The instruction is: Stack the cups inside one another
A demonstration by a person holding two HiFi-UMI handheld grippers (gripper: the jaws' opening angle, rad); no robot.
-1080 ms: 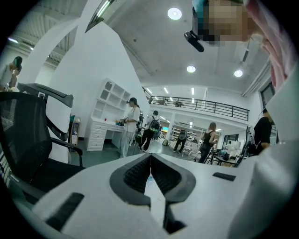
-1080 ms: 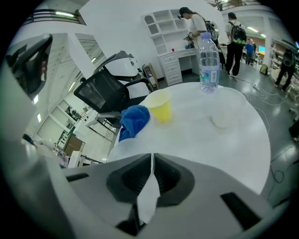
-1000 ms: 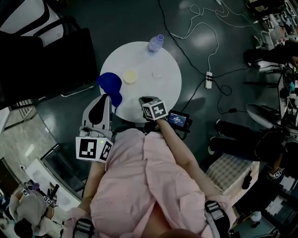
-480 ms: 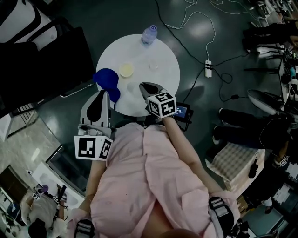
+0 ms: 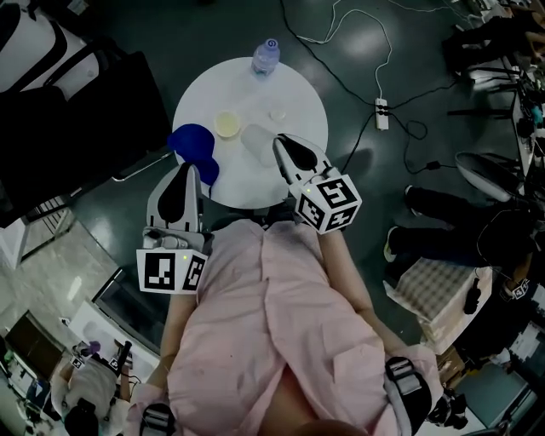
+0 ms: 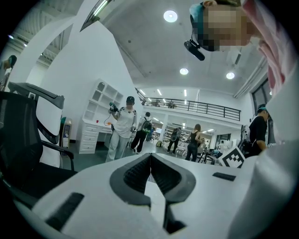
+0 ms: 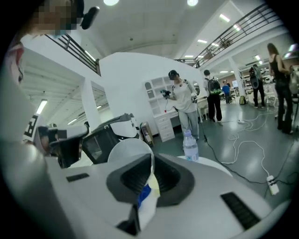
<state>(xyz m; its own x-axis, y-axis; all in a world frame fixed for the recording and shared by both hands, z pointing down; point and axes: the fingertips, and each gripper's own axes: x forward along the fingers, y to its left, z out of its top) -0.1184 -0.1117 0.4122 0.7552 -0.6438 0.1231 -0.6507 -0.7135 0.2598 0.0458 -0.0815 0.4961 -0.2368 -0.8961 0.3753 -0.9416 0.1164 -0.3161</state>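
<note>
A: Round white desk [image 5: 302,102]. Clear plastic water bottle [image 5: 265,56] upright at its far edge.
B: Noted. Dark floor [image 5: 221,34]: white power strip [image 5: 381,113] right of the desk, white cables [image 5: 336,30] looping beyond. Black office chair [image 6: 28,140] at left.

around you the floor [image 5: 213,25] is dark green and glossy. the round white table [image 5: 294,85] stands at 12 o'clock, a black chair [image 5: 85,111] at 10, and white cables [image 5: 341,25] with a power strip [image 5: 381,113] at 2. round ceiling lights [image 6: 170,16] glow overhead. what looks like white shelving [image 6: 100,114] lines the far wall, near a railed balcony [image 6: 196,107].
</note>
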